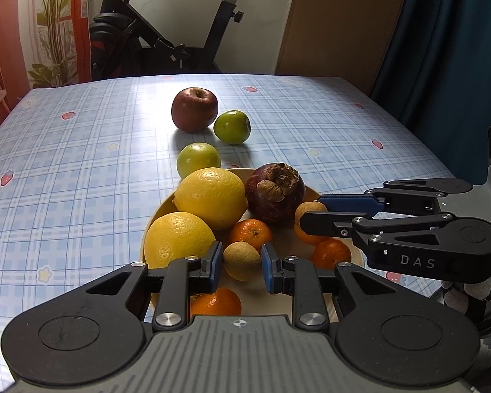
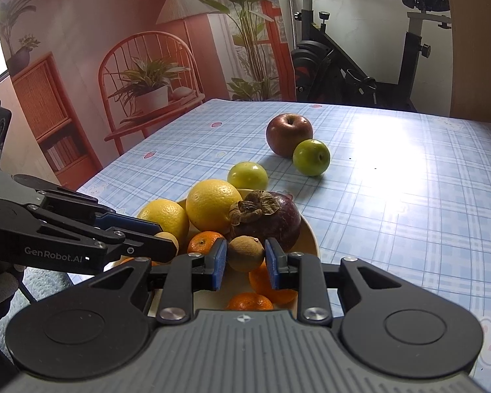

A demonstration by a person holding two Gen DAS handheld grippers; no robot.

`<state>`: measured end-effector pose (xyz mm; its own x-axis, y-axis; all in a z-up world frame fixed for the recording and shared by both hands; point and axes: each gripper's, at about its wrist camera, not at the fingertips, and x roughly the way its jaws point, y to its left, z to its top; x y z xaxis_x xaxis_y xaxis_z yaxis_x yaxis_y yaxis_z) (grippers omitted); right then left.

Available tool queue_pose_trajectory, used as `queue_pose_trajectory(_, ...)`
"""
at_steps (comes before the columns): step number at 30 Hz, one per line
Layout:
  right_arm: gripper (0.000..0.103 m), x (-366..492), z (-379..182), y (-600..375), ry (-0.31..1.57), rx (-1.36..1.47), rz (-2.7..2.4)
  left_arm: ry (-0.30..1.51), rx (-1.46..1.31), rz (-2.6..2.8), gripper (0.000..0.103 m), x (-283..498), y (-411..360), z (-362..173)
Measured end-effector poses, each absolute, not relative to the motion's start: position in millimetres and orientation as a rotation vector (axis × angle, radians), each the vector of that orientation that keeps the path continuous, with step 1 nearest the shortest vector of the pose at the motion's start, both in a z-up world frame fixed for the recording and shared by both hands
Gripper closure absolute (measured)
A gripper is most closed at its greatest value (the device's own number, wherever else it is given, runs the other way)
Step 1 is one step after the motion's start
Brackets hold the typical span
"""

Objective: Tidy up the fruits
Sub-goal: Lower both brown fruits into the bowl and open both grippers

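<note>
Left wrist view: the left gripper (image 1: 239, 262) is pinching a small tan longan (image 1: 241, 260) over the near side of the cream bowl (image 1: 311, 192), beside a lemon (image 1: 176, 239). The likely next move is lifting clear.

Right wrist view: the right gripper (image 2: 246, 259) is pinching another longan (image 2: 246, 252) before the mangosteen (image 2: 275, 217). Open tablecloth (image 2: 409, 213) is lying right and far.

Both wrist views look down, close, over the shared fruit bowl (image 1: 314, 193); the bowl (image 2: 311, 232) is seen from opposite sides.
</note>
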<state>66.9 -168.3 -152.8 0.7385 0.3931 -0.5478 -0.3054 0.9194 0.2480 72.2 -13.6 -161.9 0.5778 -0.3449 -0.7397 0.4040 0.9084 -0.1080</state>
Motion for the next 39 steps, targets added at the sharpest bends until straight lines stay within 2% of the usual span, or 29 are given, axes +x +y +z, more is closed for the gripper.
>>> queue_pose_trajectory(39, 0.073, 54, -135, -190, 0.561, 0.17, 0.295, 0.744, 0.017, -0.335, 0.076, 68, -1, -146)
